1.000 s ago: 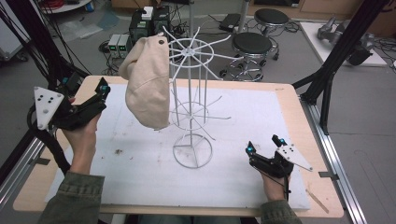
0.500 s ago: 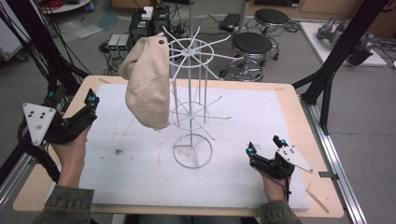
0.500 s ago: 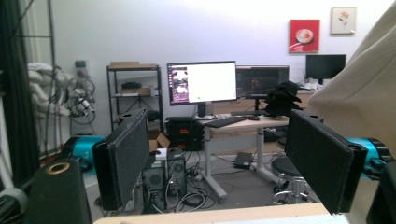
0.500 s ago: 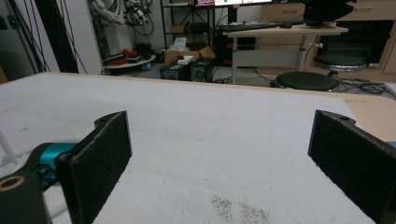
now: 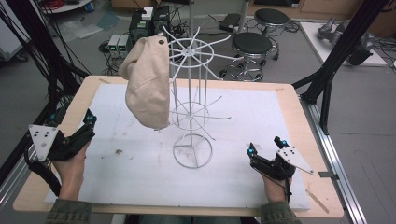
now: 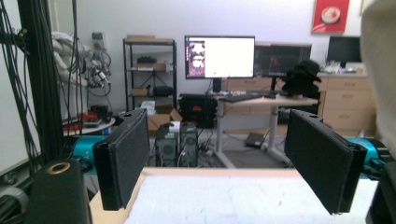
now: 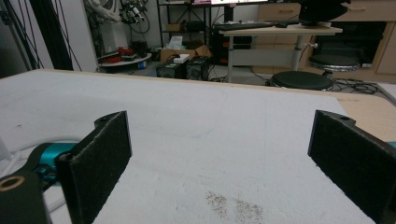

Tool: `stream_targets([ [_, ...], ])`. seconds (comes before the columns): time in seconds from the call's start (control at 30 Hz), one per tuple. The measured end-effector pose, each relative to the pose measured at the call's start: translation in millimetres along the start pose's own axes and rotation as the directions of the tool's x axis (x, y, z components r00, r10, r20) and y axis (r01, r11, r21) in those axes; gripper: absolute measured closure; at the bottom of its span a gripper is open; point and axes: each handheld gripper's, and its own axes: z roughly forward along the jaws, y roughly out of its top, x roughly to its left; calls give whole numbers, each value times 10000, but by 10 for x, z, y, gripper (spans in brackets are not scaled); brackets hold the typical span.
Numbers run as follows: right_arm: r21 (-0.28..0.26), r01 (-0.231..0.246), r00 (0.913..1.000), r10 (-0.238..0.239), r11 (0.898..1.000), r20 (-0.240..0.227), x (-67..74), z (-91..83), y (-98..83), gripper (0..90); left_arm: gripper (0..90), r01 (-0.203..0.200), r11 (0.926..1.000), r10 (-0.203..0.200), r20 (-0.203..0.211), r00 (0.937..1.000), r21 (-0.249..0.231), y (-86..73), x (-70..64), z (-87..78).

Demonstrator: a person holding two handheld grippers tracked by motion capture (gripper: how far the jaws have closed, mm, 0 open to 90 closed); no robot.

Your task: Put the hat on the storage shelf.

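No readable text anywhere (monitor (image 6: 219,57) print too blurred)

The left gripper (image 5: 74,123) drew back from the cap (image 5: 148,84) toward the table's (image 5: 299,140) near left edge. Its hand (image 5: 72,170) sank lower into the high view's bottom corner.

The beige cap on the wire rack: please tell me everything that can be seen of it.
The beige cap looks like soft cloth, with sewn panels and a small dark button on its crown. It hangs nearly upright from an upper prong of the white wire rack, its crown facing the person's left, its lower edge above the white mat. Only the rack touches it. The left claw is open and well apart from it.
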Motion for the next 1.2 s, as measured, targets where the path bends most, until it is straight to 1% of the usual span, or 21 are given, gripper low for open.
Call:
stream_targets([
  [0.1,8,24,10000,-24,10000,-9,14,-19,-12,51,225,-28,10000,28,-6,10000,72,-66,3,-33],
  [0.23,-44,61,10000,-61,10000,-7,29,-63,-23,51,224,-184,9997,184,-42,9998,182,-167,20,-80],
  [0.3,-41,-9,10000,9,10000,30,42,-101,-29,51,224,-169,9995,171,-82,9998,266,-225,36,-99],
  [0.47,-14,-27,9999,28,10000,120,48,-150,-43,51,220,-189,9980,204,-241,9995,609,-426,110,-161],
  [0.6,-24,-92,9998,93,10000,192,56,-192,-49,51,214,-125,9958,159,-368,9992,902,-530,171,-212],
  [0.67,-44,-104,9996,105,9999,263,58,-213,-50,51,213,-171,9958,206,-382,9991,899,-590,190,-263],
  [0.77,-46,-152,9994,154,9999,307,60,-239,-53,51,210,-154,9935,196,-364,9991,1129,-694,223,-328],
  [0.83,-41,-204,9993,205,9998,304,59,-245,-56,51,206,-133,9891,193,-398,9990,1463,-766,238,-361],
  [0.9,-21,-243,9993,243,9997,287,58,-241,-60,51,201,-2,9860,74,-426,9991,1665,-826,236,-380],
  [0.93,-6,-268,9993,268,9996,265,58,-236,-64,51,197,50,9851,18,-395,9992,1719,-841,230,-387],
  [0.97,21,-314,9992,313,9995,246,62,-232,-66,51,197,20,9848,42,-354,9994,1739,-845,217,-391],
  [1.07,26,-230,9996,229,9997,184,59,-225,-70,51,196,-218,9865,260,-243,9994,1625,-841,181,-388],
  [1.2,79,-377,9992,376,9993,128,61,-225,-80,51,195,-144,9858,176,-181,9997,1674,-844,184,-388],
])
